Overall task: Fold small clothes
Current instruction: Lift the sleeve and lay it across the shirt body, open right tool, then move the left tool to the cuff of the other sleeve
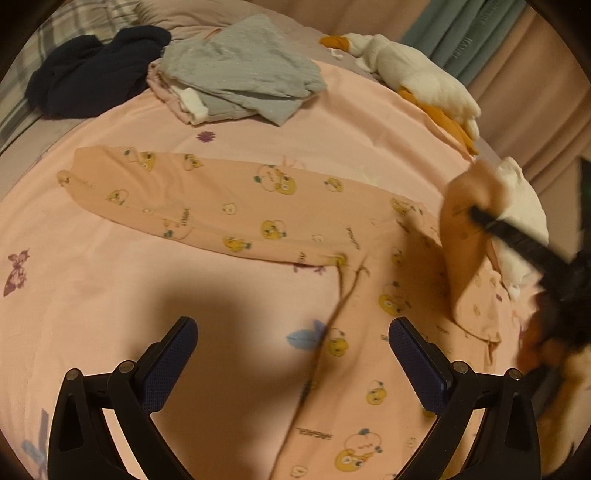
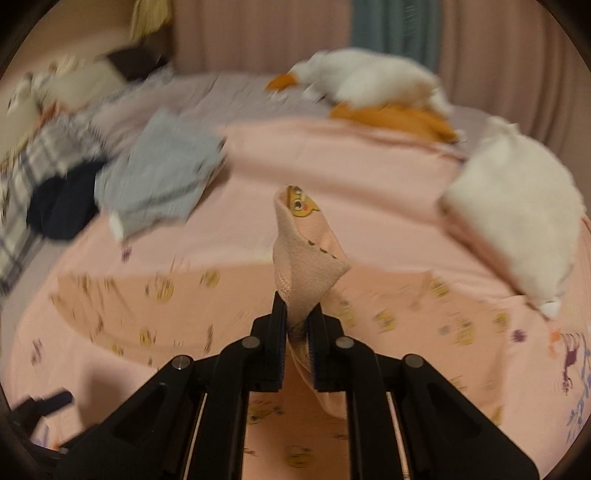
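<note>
Left wrist view: pink bedsheet [image 1: 110, 332] with scattered butterfly and flower prints covers the bed, shadowed in the foreground. Peach baby sleepsuit [image 1: 229, 206] with yellow chick print lies spread flat across the middle. Left gripper [image 1: 293, 347] hangs over it, fingers spread wide, nothing between them. Right gripper [image 2: 297, 314] has its pads pinching a sleeve of the sleepsuit, lifted off the sheet at right. Far side: grey folded clothes [image 1: 243, 70] on a small pile, dark navy garment [image 1: 92, 70] just beside them on plaid bedding [image 1: 70, 26]. White plush toy [image 1: 417, 77] with orange parts near the far edge. Pink and teal curtains [image 1: 480, 40] behind. Right wrist view is motion-blurred.
</note>
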Motion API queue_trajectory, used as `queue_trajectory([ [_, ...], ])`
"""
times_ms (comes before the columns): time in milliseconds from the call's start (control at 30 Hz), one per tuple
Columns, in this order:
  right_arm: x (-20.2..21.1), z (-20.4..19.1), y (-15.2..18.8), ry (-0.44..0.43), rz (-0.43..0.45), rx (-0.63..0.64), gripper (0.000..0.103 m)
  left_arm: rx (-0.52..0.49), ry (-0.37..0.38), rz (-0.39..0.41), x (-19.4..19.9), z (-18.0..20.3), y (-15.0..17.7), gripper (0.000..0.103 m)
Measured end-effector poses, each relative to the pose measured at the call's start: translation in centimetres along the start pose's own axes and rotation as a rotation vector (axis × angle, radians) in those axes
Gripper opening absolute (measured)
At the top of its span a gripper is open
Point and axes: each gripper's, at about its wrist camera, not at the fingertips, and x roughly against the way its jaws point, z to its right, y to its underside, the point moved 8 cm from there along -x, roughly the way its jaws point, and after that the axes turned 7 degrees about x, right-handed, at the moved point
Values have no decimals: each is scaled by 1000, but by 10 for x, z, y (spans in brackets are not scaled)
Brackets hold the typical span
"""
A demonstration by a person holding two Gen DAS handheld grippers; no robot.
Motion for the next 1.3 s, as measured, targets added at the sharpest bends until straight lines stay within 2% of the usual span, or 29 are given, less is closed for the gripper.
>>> queue_trajectory([
  [33,-16,-10,11,-15,-57,33,20,3,0,-2,0,-2,0,103],
  [67,-23,-18,19,-31,-87,47,32,5,2,-7,-2,-2,0,102],
  [167,-34,-39,35,-107,-135,81,39,4,19,-15,-4,1,-1,102],
  [267,-14,-35,40,-240,-100,49,48,-17,41,-27,-9,13,-2,102],
  [300,-4,-28,40,-277,-74,23,51,-30,58,-31,-12,22,-3,102],
  [333,11,-10,40,-325,-28,-36,59,-39,72,-32,-13,28,-3,102],
  [367,18,2,41,-340,0,-79,63,-53,90,-32,-15,38,-4,102],
  [433,27,32,48,-342,31,-168,63,-78,129,-32,-18,58,-5,102],
  [500,24,66,62,-263,19,-223,56,-112,177,-41,-26,83,-5,102],
  [533,19,82,72,-213,-1,-244,41,-122,201,-49,-30,93,-5,102],
  [567,13,99,84,-178,-35,-274,30,-130,232,-61,-36,105,-4,97],
  [600,8,108,94,-163,-53,-299,28,-136,249,-68,-41,112,-4,93],
  [667,1,128,111,-131,-65,-344,22,-151,278,-97,-56,127,-2,70],
  [733,-3,142,123,-105,-70,-377,22,-157,260,-114,-74,134,-3,61],
  [867,-10,158,144,-67,-99,-415,19,-135,169,-113,-109,123,-9,60],
  [967,-11,167,158,-82,-106,-440,15,-83,163,-164,-128,106,-5,56],
  [1000,-10,167,159,-85,-103,-443,15,-76,178,-159,-127,104,-7,56],
  [1133,6,164,157,-125,-69,-466,28,-5,293,-172,-103,92,-11,56],
  [1167,10,162,157,-134,-61,-467,34,11,291,-158,-95,83,-14,59],
  [1200,15,161,158,-143,-51,-467,35,24,281,-140,-89,75,-17,61],
  [1267,25,154,158,-164,-30,-464,38,71,260,-94,-73,45,-26,71],
  [1300,30,149,158,-172,-22,-461,39,96,255,-76,-67,32,-30,71],
])
